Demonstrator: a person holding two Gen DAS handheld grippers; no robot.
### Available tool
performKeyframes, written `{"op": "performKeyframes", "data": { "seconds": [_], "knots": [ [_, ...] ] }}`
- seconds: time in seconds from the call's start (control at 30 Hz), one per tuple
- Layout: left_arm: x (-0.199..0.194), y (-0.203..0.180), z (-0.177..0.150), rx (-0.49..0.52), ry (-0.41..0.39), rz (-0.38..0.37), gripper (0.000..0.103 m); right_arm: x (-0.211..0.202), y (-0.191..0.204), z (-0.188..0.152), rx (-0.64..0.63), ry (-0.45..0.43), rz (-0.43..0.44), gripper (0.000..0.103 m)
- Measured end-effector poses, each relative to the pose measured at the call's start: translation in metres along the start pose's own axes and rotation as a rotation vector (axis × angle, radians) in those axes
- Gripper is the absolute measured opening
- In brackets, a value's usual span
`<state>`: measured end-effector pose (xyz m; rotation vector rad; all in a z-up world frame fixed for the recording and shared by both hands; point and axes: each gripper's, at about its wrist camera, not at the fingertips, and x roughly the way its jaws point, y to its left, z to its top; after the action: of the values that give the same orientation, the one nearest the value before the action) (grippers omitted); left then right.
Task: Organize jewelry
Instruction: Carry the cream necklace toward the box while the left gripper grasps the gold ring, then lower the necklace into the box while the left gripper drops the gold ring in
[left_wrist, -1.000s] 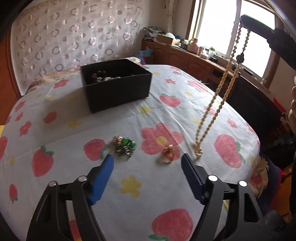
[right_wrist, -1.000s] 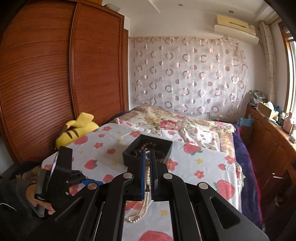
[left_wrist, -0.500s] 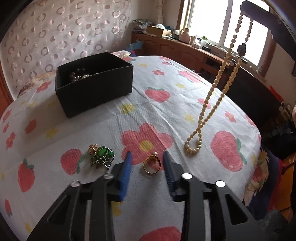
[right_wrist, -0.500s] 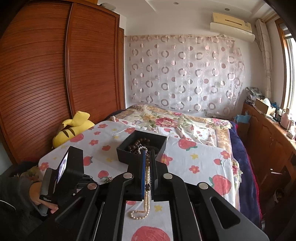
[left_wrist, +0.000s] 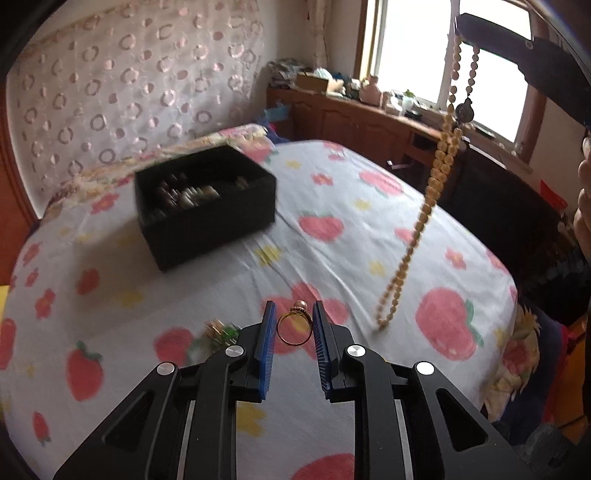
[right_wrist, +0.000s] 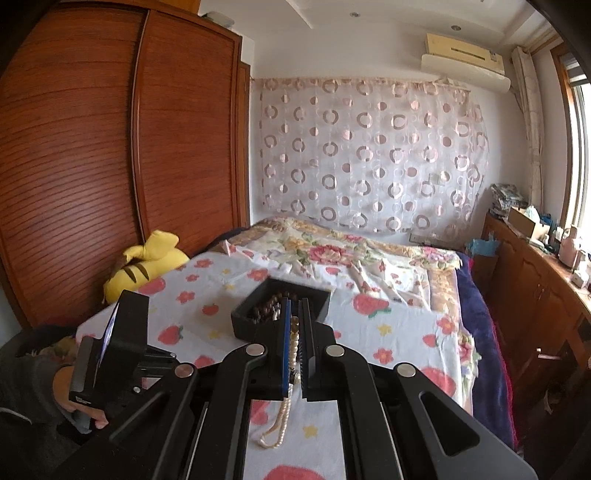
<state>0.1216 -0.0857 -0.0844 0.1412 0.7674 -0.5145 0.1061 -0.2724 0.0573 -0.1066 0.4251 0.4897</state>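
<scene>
My left gripper (left_wrist: 294, 321) has a gold ring with a pink pearl (left_wrist: 297, 306) between its blue pads. The jaws are closing, both pads touch the band, and the ring is held just above the strawberry-print cloth (left_wrist: 332, 206). A green brooch (left_wrist: 221, 330) lies on the cloth, half hidden behind the left finger. Farther back stands a black box (left_wrist: 207, 218) that holds bead strings. My right gripper (right_wrist: 294, 314) is shut on a pearl necklace (right_wrist: 293, 343), which hangs down in a long loop (left_wrist: 439, 162) to the right of the ring.
The cloth covers a bed with a floral quilt (right_wrist: 332, 254) behind it. A wooden wardrobe (right_wrist: 110, 147) and a yellow plush toy (right_wrist: 147, 262) are on one side. A cluttered wooden dresser (left_wrist: 362, 110) runs under the window. A person's hand (right_wrist: 70, 391) holds the left gripper.
The left jaws have closed from wide open onto the gold ring and lifted it off the cloth. The necklace still hangs from the right gripper, its lower end swinging slightly.
</scene>
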Motion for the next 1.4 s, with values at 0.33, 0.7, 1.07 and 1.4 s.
{"op": "performKeyframes", "data": {
  "seconds": [0.33,0.7,1.07,1.4],
  "knots": [
    [-0.022,0.042,0.045,-0.048,-0.098,0.052,0.018,0.013,-0.004,0.073,-0.067,-0.121,-0.009,0.005],
    [-0.003,0.086,0.077,-0.103,-0.111,0.072,0.019,0.087,-0.016,0.118,-0.093,-0.121,0.034,0.005],
    [0.033,0.112,0.086,-0.135,-0.073,0.052,0.019,0.185,-0.024,0.081,-0.066,0.035,0.089,0.005],
    [0.056,0.116,0.088,-0.137,-0.038,0.024,0.019,0.217,-0.022,0.039,-0.038,0.159,0.143,0.005]
  ]
}}
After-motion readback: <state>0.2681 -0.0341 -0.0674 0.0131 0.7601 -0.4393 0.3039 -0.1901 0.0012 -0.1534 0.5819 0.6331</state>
